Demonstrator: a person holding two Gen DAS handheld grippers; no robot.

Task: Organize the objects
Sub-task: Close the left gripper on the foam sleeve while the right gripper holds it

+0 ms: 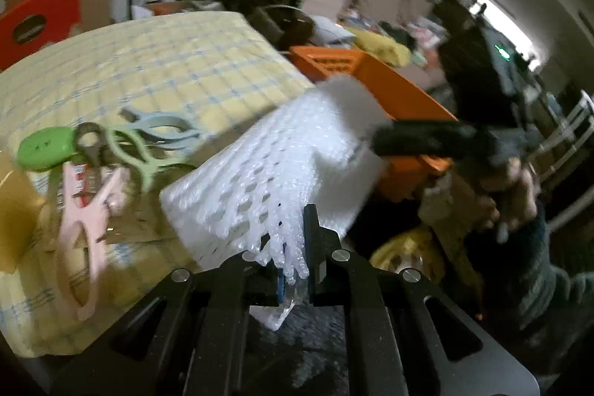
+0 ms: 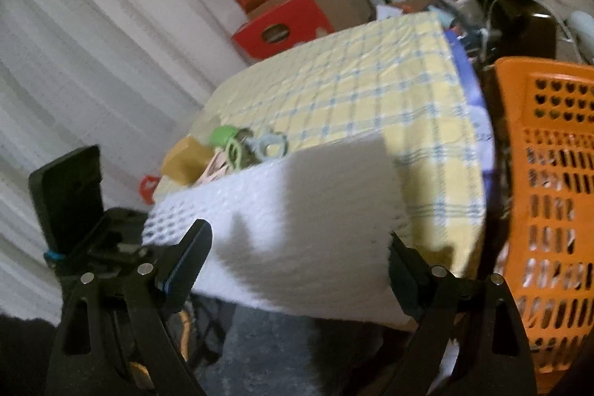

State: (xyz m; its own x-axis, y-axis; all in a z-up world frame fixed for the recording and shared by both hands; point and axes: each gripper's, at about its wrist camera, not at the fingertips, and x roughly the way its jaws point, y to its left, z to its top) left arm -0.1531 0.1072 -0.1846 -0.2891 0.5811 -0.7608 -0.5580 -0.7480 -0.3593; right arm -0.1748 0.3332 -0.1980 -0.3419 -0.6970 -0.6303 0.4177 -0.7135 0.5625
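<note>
A white block (image 2: 308, 225) wrapped partly in white foam netting (image 1: 256, 180) hangs in the air between both grippers. My left gripper (image 1: 297, 270) is shut on the netting's frayed end. My right gripper (image 2: 297, 266) is shut wide on the bare end of the block (image 1: 356, 106); its black fingers (image 1: 419, 138) show in the left wrist view. The other gripper's body (image 2: 74, 210) shows at the left of the right wrist view. Behind lies a pile of green, blue and pink plastic clips (image 1: 122, 143), also small in the right wrist view (image 2: 245, 143), on a yellow checked cloth (image 2: 352, 91).
An orange slotted basket (image 2: 549, 195) stands right of the cloth-covered surface; its rim (image 1: 389, 84) is behind the block. A brown cardboard piece (image 2: 185, 158) lies by the clips. Red and brown boxes (image 2: 282, 21) are stacked behind. Grey carpet (image 2: 260, 351) lies below.
</note>
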